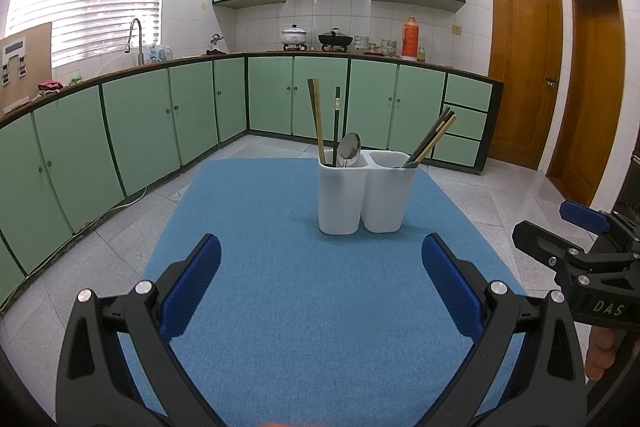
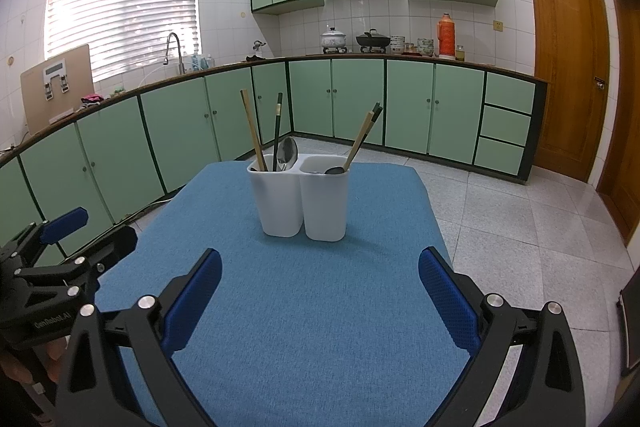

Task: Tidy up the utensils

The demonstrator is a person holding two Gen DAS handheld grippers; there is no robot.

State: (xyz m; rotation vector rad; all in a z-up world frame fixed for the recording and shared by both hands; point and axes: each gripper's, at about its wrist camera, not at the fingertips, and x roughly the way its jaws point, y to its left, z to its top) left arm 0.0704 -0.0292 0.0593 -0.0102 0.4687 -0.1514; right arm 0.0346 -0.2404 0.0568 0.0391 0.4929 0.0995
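Left gripper (image 1: 320,287) low over the near part of the blue mat (image 1: 280,227), short of the holder (image 1: 366,199), jaws spread wide, nothing between them. Holder upright on the mat toward its far end, two white cups touching side by side. In the holder's left cup: light chopsticks (image 1: 317,119), dark chopsticks (image 1: 337,123), spoon (image 1: 349,149), bowl up. In the right cup: chopsticks (image 1: 434,139) leaning right, another spoon (image 2: 334,170) barely above the rim. Right gripper (image 2: 320,291) right of the left one, also near of the holder, jaws wide and empty.
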